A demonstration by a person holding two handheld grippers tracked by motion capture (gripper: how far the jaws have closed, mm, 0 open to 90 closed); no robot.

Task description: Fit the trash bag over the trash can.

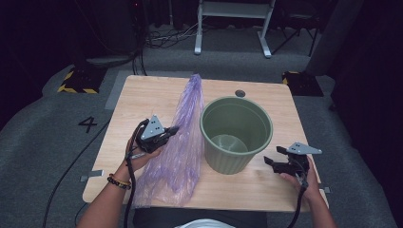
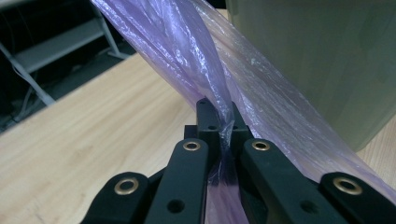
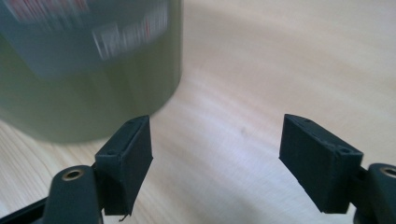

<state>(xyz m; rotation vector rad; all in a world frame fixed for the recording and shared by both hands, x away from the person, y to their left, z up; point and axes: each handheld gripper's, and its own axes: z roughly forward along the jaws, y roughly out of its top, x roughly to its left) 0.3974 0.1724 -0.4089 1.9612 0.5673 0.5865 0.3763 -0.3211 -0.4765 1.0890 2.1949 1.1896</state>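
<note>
purple plastic bag (image 1: 183,137) lies stretched on the wooden table (image 1: 142,104), just left of the green bin (image 1: 236,133). its long axis runs near to far, the narrow bunched end pointing to the far edge and the wide loose end spread at the near edge.

left gripper (image 1: 161,133) has its jaws closed tight on a pinch of the film about midway along the bag; in the left gripper view the plastic (image 2: 224,135) is squeezed between the pads. right gripper (image 1: 280,164) sits right of the bin near its base, jaws wide apart with nothing in them.

risks, as i judge them: the thin film could tear or slip out of so small a pinch if pulled hard, and the trailing bag could drag against the bin and tip or shove it, since the right gripper has no hold on it.
</note>
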